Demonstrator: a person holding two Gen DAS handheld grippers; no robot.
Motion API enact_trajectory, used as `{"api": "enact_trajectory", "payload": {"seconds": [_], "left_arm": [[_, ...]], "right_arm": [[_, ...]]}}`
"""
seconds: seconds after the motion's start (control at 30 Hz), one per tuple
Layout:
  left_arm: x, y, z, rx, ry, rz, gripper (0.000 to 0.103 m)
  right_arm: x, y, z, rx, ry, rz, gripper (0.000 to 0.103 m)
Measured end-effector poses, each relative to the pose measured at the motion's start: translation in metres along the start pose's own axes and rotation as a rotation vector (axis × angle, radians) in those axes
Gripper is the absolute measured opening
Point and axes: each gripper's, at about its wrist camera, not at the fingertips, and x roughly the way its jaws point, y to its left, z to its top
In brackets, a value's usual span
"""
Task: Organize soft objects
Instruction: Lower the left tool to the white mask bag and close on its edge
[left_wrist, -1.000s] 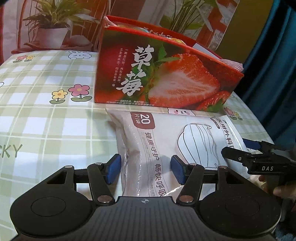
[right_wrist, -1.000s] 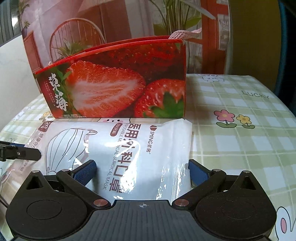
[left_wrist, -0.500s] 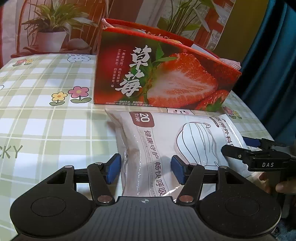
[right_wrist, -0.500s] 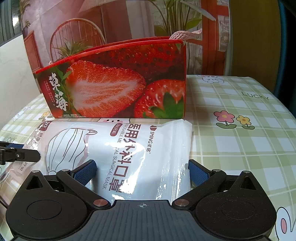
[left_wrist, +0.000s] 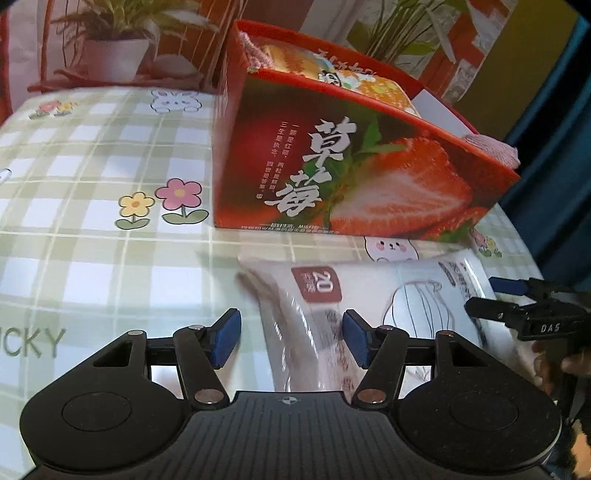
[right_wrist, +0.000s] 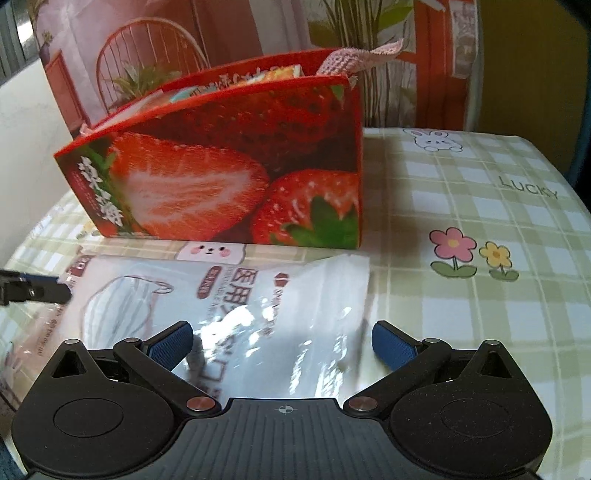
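Both tools, left tool (left_wrist: 291, 341) and right tool (right_wrist: 282, 345), stand released, pads astride but clear of the mask packet (right_wrist: 229, 295), which lies flat on the worktop (left_wrist: 92, 258) just before the strawberry box (right_wrist: 221, 177), presumably its destination, already holding soft goods.

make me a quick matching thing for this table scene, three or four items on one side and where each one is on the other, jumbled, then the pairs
Things:
1. mask pack
2. strawberry box
3. pink knitted cloth
4. flower print

Places:
A. hanging over the box's rim
B. flat on the tablecloth, in front of the box
C. printed on the tablecloth
D. standing behind the pack

Pairs: 1-B, 2-D, 3-A, 4-C
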Motion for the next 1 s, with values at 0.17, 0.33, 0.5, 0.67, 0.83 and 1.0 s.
{"api": "enact_trajectory", "payload": {"seconds": [0.17,0.33,0.5,0.67,0.83,1.0], "left_arm": [[0.015,0.000,0.014,-0.012,0.031,-0.036,0.064],[0.023,0.000,0.023,0.005,0.044,-0.071,0.064],[0.020,-0.005,0.021,0.029,0.044,-0.111,0.055],[0.006,-0.004,0.015,0.054,0.018,-0.095,0.051],[-0.014,0.004,0.008,0.051,-0.025,-0.123,0.047],[-0.034,0.001,-0.002,0.073,-0.062,-0.131,0.047]], "right_arm": [[0.011,-0.007,0.013,0.004,0.028,0.023,0.103],[0.021,-0.002,0.024,-0.045,0.064,0.025,0.103],[0.025,0.001,0.033,-0.015,0.096,0.049,0.099],[0.015,0.003,0.036,0.004,0.091,0.068,0.070],[-0.010,-0.012,0.040,0.083,0.043,0.107,0.037],[-0.035,-0.012,0.044,0.052,-0.013,0.113,0.021]]}}
